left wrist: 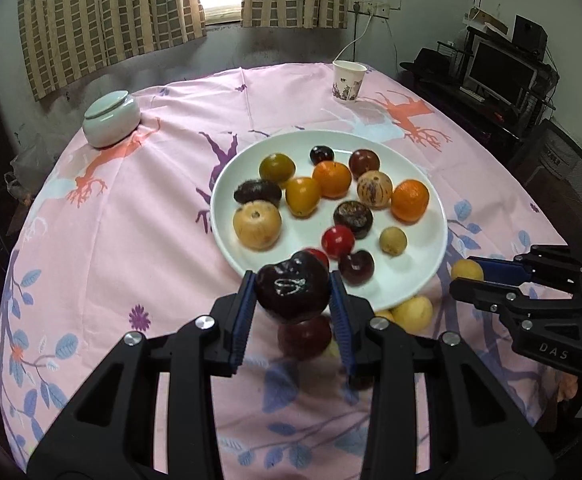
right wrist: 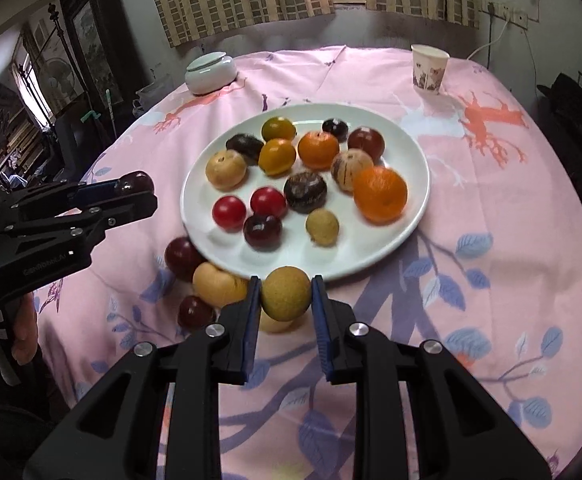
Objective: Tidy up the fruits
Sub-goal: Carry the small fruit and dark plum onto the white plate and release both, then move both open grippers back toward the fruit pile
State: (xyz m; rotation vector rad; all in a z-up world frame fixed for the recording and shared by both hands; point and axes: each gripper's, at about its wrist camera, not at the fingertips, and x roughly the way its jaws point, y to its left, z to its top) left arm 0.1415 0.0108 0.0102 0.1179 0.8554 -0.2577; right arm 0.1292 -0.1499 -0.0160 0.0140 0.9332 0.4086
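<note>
Both wrist views look steeply down, close, sharing the plate [left wrist: 423,280].

Plate [right wrist: 407,240] is packed with fruit, only its near rim is bare. Loose plums [right wrist: 183,258] crowd that edge; the cloth [right wrist: 491,320] to the right is wide open.

Left tool [left wrist: 293,296] and right tool [right wrist: 286,298] both point steeply downward (jaws clamped, each gripping something).

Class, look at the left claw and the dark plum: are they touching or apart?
Touching. In the left wrist view, both blue pads of the left claw press against the sides of the dark plum, holding it up above the tablecloth.
</note>
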